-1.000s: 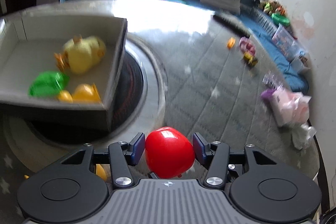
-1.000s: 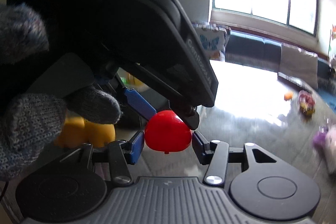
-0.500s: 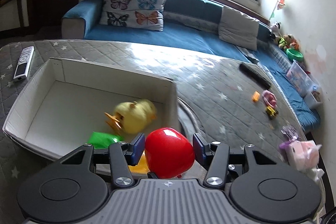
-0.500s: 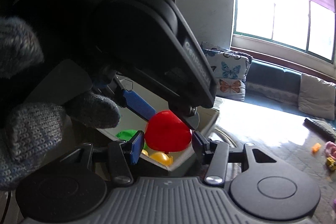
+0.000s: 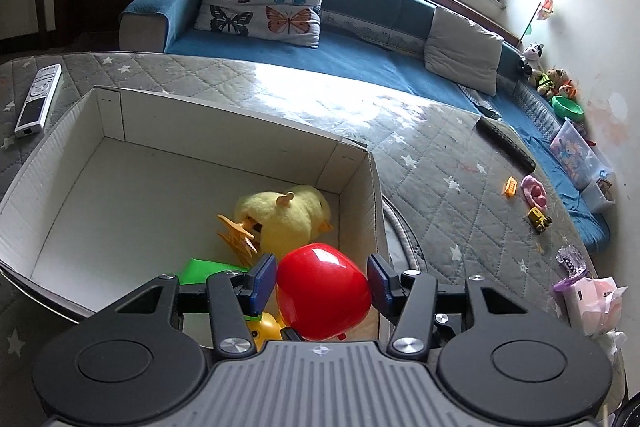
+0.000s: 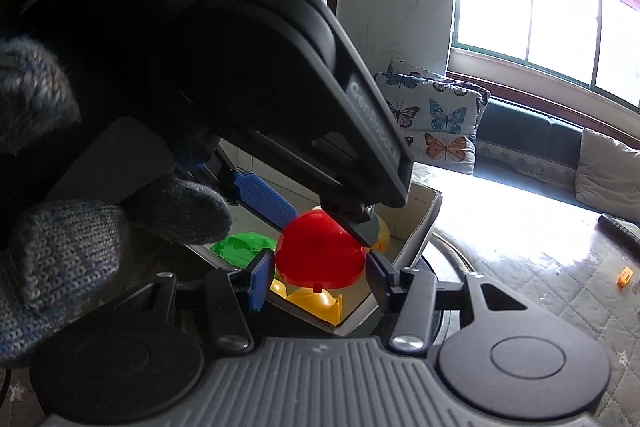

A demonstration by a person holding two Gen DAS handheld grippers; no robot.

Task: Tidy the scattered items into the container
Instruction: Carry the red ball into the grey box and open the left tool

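Both grippers close on one red heart-shaped toy (image 5: 322, 291), held over the near right corner of the white cardboard box (image 5: 120, 115). My left gripper (image 5: 322, 281) has its blue pads on the toy's two sides. My right gripper (image 6: 318, 277) grips the same red toy (image 6: 320, 259) from another angle, with the left gripper's body filling the upper left of its view. In the box lie a yellow plush duck (image 5: 288, 215), a green toy (image 5: 204, 269) and a yellow toy (image 5: 266, 327).
A remote (image 5: 38, 99) lies left of the box on the grey quilted mat (image 5: 440, 187). An orange piece (image 5: 510, 185), a pink toy (image 5: 534, 189), a small yellow truck (image 5: 539, 219) and a pink bundle (image 5: 592, 297) lie scattered at right. A blue sofa stands behind.
Both grippers have carried the red toy from beside the box to over its near right corner. The view has risen and tilted down into the box.
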